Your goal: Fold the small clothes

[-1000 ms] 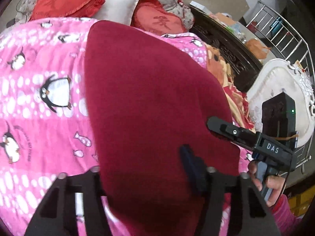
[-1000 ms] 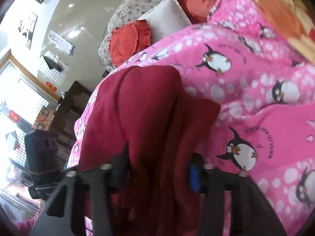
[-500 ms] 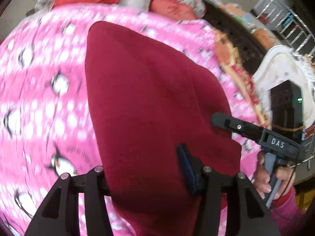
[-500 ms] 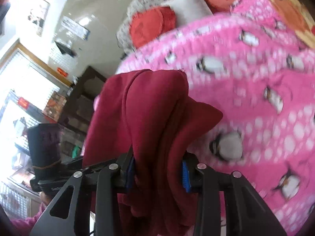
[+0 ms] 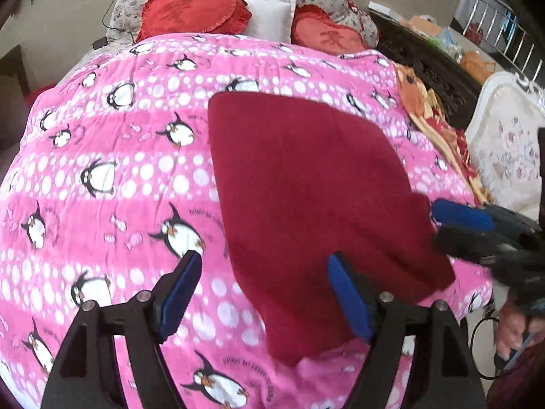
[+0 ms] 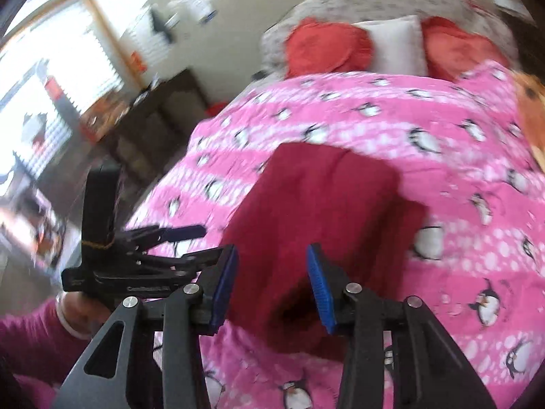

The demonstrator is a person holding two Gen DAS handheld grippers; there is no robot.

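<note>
A dark red garment lies folded flat on the pink penguin blanket. It also shows in the right wrist view. My left gripper is open just above the garment's near edge, holding nothing. My right gripper is open over the garment's near end, holding nothing. In the left wrist view the right gripper shows at the garment's right edge. In the right wrist view the left gripper shows at the left, beside the garment.
Red heart cushions and a white pillow lie at the head of the bed. A dark wooden bed frame and a white ornate chair stand on the right. A dark cabinet stands left of the bed.
Both grippers have opened and let go of the red garment. It now lies folded on the blanket, and both grippers have drawn back from it.
</note>
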